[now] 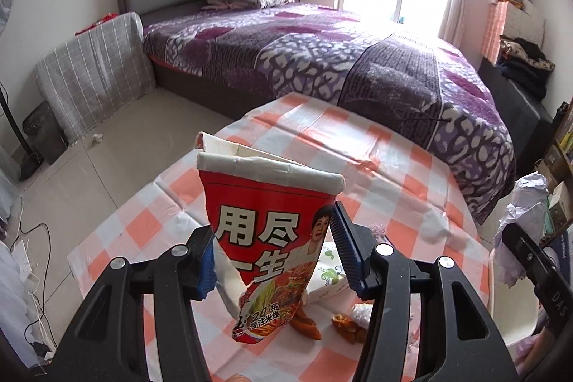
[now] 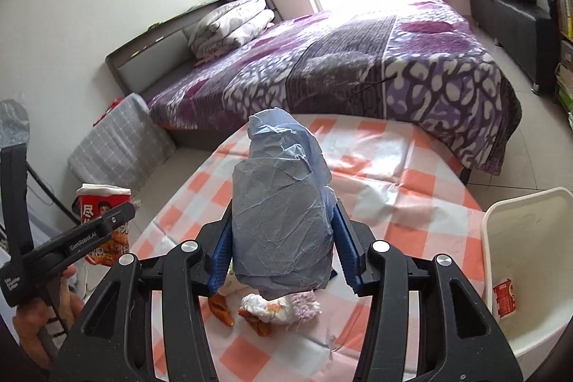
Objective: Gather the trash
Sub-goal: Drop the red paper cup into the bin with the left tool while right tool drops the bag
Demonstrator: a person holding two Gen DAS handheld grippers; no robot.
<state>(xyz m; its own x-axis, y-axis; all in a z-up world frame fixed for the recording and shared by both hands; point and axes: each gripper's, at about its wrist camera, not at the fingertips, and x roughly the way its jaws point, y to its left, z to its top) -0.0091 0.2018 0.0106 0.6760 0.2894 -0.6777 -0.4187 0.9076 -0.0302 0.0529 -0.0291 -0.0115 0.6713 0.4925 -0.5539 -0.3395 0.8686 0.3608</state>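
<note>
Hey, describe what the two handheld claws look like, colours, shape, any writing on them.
Both are matte black plastic with angular linkage arms and silver round pivot bolts. The left claw and right claw each have blue ribbed pads on the fingers. Seen from the side, the left one carries white lettering, "GenRobot.AI", and a small white label on its black handle.

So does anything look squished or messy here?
Yes. The red noodle cup in the left tool is crushed flat, and orange food scraps lie loose on the checked tablecloth.

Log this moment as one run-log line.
left tool: holds noodle cup | right tool: holds crumpled paper | bin: right of table
</note>
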